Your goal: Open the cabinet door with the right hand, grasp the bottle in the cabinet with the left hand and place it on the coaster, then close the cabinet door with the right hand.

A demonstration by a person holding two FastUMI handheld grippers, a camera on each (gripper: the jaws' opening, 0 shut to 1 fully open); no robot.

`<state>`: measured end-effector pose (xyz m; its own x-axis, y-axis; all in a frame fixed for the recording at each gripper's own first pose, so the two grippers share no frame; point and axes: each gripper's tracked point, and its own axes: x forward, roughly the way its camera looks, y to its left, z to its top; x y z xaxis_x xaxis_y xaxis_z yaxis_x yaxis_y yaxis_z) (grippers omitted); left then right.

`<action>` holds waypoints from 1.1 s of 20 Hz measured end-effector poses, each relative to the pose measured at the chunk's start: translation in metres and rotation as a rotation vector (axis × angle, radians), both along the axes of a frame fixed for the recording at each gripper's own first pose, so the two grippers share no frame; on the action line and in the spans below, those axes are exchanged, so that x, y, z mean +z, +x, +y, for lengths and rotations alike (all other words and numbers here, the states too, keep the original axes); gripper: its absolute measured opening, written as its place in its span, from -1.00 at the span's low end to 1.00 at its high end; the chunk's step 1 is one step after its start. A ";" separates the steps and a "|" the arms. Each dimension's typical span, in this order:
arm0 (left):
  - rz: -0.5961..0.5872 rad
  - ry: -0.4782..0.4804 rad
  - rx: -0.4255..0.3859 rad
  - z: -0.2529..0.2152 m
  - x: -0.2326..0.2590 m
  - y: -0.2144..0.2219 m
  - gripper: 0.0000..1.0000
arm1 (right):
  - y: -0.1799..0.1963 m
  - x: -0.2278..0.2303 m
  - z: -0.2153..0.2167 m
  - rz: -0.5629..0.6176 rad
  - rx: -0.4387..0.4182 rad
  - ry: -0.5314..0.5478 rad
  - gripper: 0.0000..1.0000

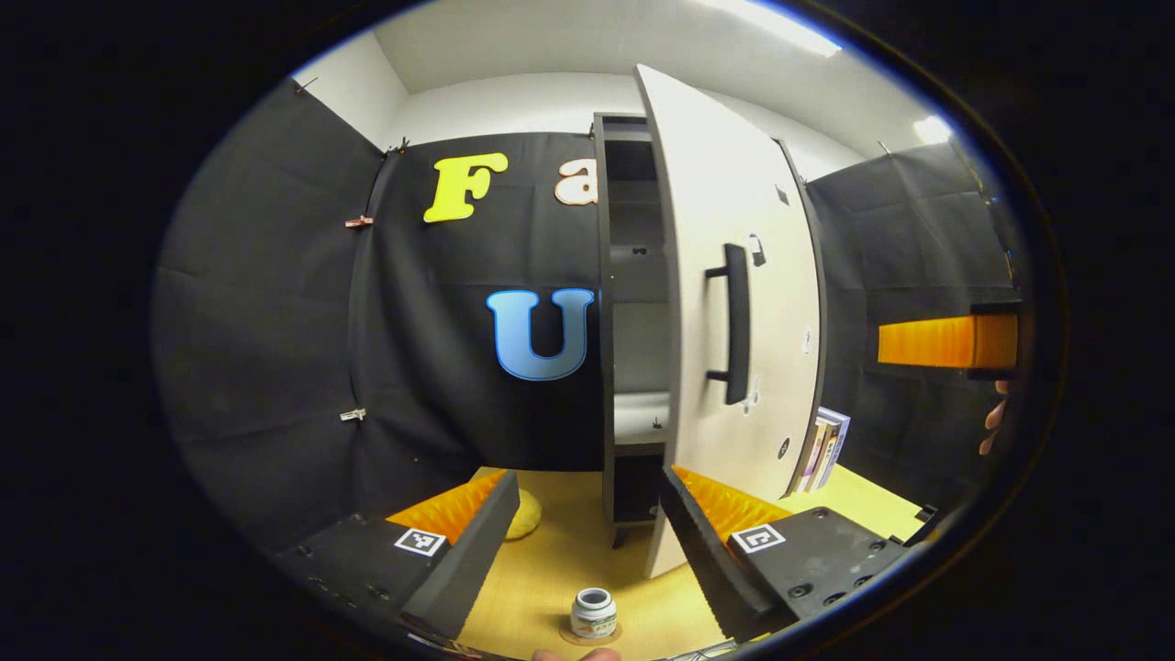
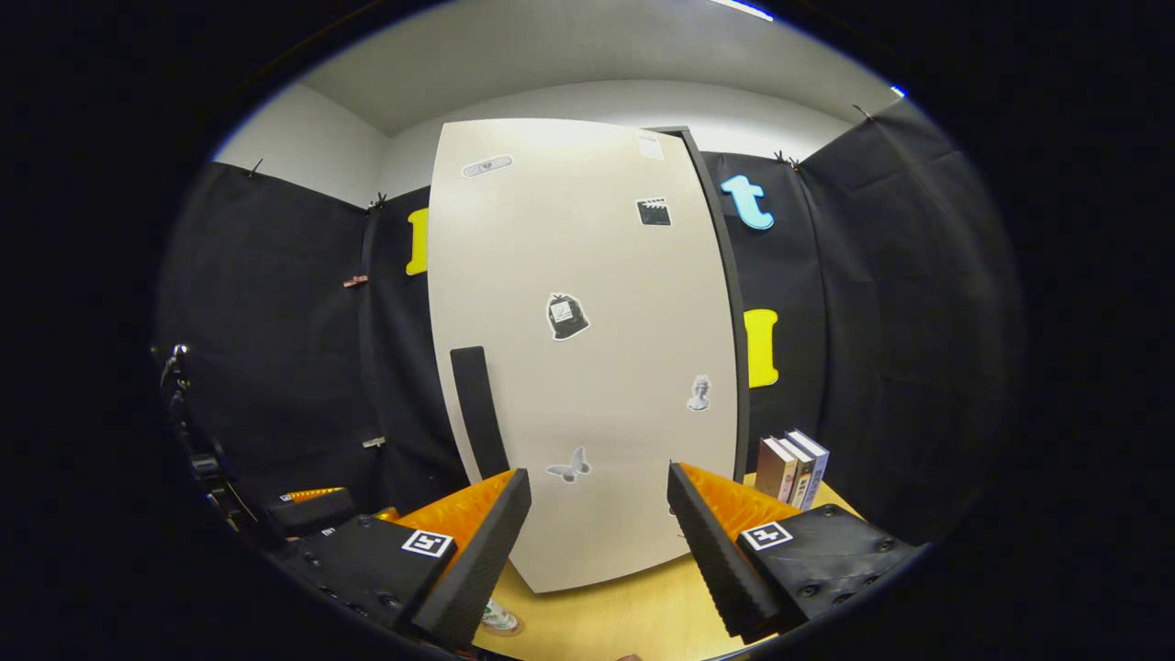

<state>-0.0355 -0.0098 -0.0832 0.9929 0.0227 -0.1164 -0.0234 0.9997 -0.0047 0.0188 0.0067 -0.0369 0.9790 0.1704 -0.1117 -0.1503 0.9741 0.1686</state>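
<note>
Left gripper view: our left gripper (image 1: 583, 542) hangs with ribbed fingers spread apart and empty above a small round-shouldered bottle (image 1: 593, 613) standing on a thin round coaster (image 1: 590, 634) on the smooth wooden table (image 1: 560, 560). Our right gripper (image 2: 597, 542), also spread, faces the flat, sticker-dotted cabinet door (image 2: 587, 367), which stands ajar with its bar handle (image 1: 735, 323).
</note>
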 end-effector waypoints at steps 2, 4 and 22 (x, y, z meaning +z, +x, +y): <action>-0.012 -0.010 -0.017 -0.008 0.010 0.002 0.93 | 0.000 0.000 -0.004 -0.006 -0.013 -0.013 0.95; -0.024 -0.017 -0.038 -0.016 0.021 0.004 0.94 | -0.001 -0.001 -0.008 -0.010 -0.025 -0.025 0.95; -0.054 0.007 -0.068 -0.052 0.059 0.011 0.94 | -0.007 -0.005 -0.040 -0.023 -0.156 -0.088 0.95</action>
<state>-0.0250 -0.0619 -0.0243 0.9971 -0.0441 -0.0626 0.0444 0.9990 0.0026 0.0113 -0.0330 -0.0416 0.9953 0.0068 -0.0967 0.0010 0.9968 0.0803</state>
